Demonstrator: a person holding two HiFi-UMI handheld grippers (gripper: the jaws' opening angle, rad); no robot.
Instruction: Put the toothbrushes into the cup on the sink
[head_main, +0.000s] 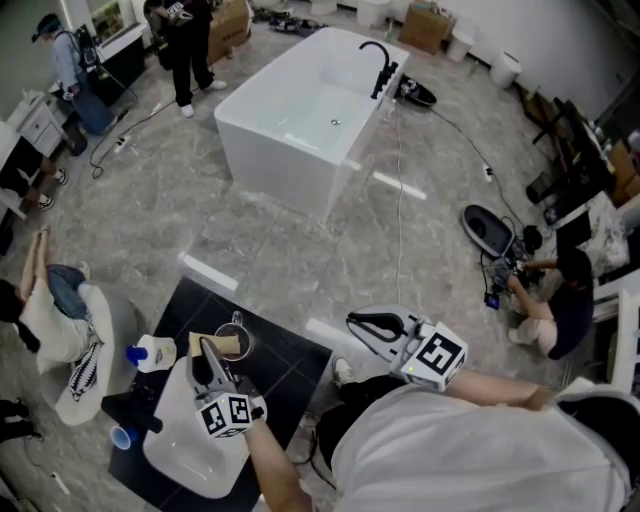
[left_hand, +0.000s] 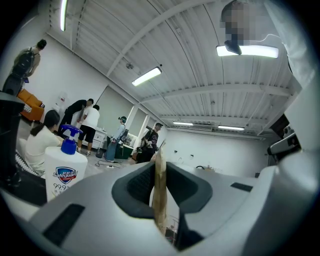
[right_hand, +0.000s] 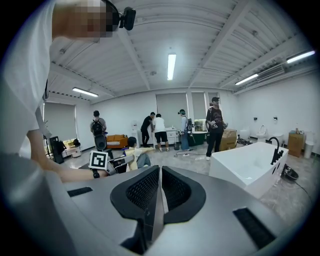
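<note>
Though light and stiff, the tan toothbrush (left_hand: 160, 200) likely slips, so a mid-handle pinch suits; the left gripper (left_hand: 160, 172) holds it in narrow jaws near the cup (head_main: 240, 343) at one o'clock of the sink (head_main: 185, 458), while the right gripper (right_hand: 159, 192) is closed on nothing

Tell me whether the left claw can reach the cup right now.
Probably yes. The left claw, shut on a thin tan piece, sits right beside the cup, nothing visible between them; the soap bottle stands on the claw's other side.
</note>
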